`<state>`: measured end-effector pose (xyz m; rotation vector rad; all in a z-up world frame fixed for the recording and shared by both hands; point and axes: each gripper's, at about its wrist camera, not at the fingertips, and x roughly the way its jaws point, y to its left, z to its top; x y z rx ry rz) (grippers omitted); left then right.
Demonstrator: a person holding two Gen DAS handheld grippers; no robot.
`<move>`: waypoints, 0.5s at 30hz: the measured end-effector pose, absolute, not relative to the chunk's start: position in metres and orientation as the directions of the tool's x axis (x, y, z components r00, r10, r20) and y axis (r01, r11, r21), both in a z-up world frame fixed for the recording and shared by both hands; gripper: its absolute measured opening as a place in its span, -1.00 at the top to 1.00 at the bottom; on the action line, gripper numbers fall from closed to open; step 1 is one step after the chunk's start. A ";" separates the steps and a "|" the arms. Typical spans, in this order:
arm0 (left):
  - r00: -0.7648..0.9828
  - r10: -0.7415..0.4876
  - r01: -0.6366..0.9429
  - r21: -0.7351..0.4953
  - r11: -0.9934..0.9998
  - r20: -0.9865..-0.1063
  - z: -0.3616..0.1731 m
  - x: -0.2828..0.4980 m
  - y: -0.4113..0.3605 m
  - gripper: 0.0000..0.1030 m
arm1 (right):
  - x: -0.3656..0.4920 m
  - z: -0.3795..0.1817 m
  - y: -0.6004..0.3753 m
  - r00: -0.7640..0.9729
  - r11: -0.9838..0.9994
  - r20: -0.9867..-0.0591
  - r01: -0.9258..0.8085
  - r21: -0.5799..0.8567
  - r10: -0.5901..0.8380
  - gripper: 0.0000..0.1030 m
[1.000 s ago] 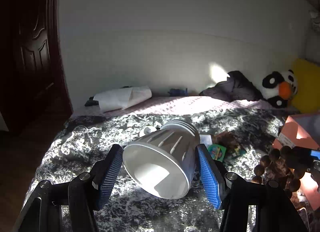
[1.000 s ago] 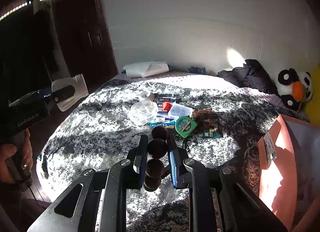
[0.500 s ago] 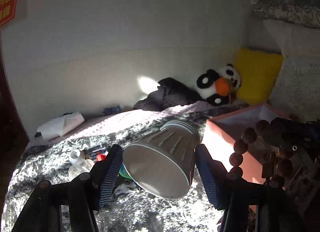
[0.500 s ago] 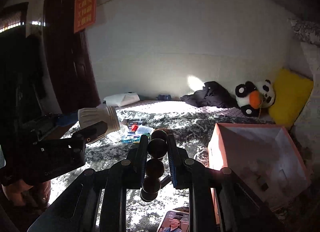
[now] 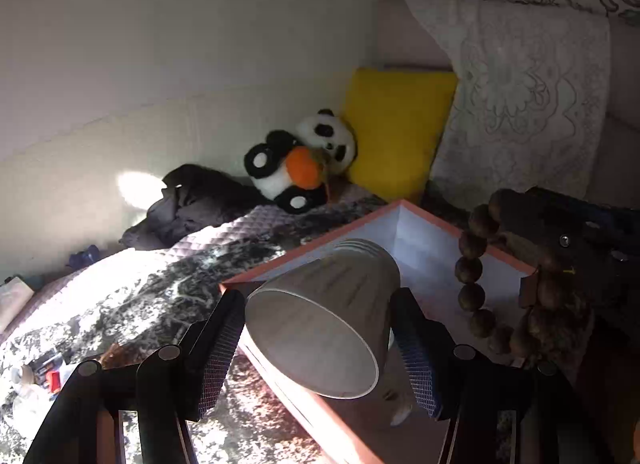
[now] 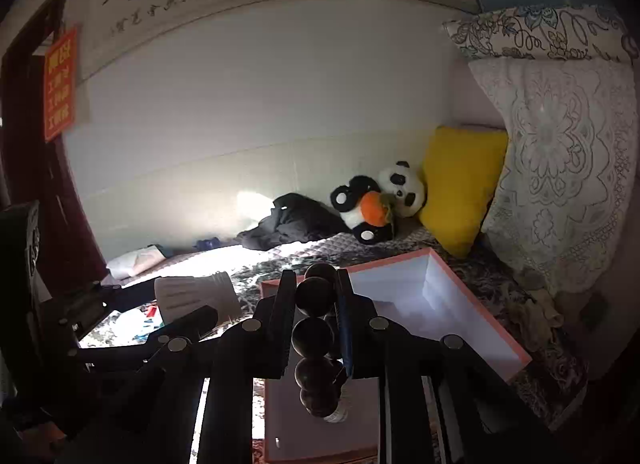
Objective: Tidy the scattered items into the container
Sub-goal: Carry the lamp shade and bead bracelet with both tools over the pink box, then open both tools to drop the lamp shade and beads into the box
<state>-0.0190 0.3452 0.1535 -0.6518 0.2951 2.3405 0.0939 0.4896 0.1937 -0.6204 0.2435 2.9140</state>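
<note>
Left gripper clamps wide around its load; right gripper pinches narrowly.

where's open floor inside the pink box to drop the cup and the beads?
The pink box shows bare white floor along its far corner and right wall. The near floor holds a small item under the beads. The white cup hangs above the left wall.

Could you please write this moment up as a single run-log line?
left gripper: shut on ribbed white plastic cup, above box | right gripper: shut on dark wooden bead string, above box | pink-rimmed white cardboard box: open
</note>
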 end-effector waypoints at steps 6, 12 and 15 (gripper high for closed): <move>-0.578 0.561 -0.701 0.008 -0.714 -0.592 0.123 -0.043 0.397 -0.24 | 0.062 0.161 0.534 -0.847 -0.958 -0.506 -0.259 0.126 0.162 0.61; -0.550 0.542 -0.705 0.004 -0.710 -0.635 0.104 -0.059 0.419 -0.77 | 0.035 0.140 0.551 -0.797 -0.933 -0.555 -0.345 0.099 0.236 -0.11; -0.580 0.554 -0.690 -0.002 -0.724 -0.597 0.110 -0.060 0.412 -0.81 | 0.038 0.145 0.555 -0.815 -0.913 -0.501 -0.393 0.111 0.290 -0.89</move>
